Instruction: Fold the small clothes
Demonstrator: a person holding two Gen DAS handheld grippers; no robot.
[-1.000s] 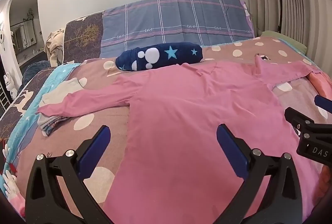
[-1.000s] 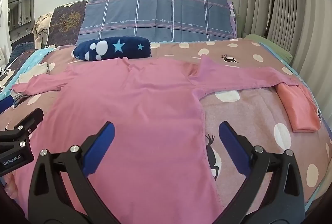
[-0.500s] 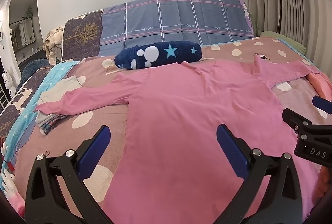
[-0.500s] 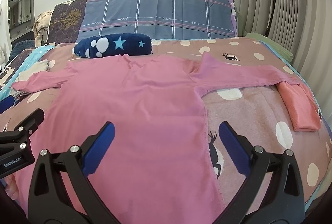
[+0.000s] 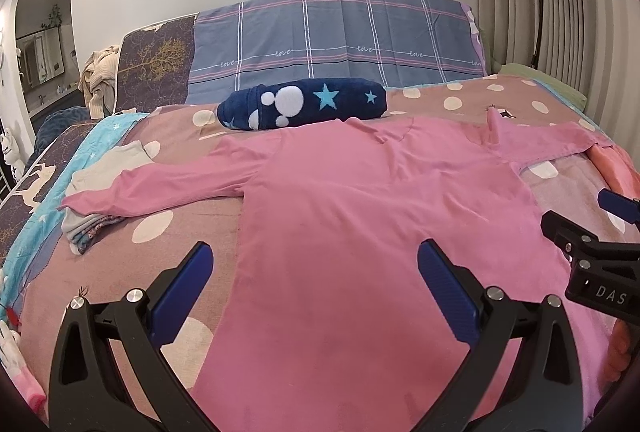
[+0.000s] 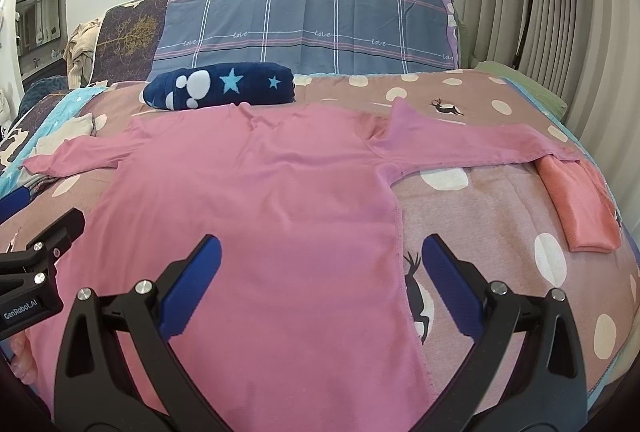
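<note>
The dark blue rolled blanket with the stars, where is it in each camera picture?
Left wrist view: the dark blue rolled blanket lies upper middle, just past the pink shirt's collar, before the plaid pillow.
Right wrist view: the blanket lies upper left, again just past the shirt's collar.
Shared landmark: the plaid pillow with "love" stitched on it, right behind the blanket in both.

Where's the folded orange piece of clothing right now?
The folded orange garment lies near the bed's right edge in the right wrist view, on the polka-dot blanket, just under the cuff of the pink shirt's right-hand sleeve.
</note>
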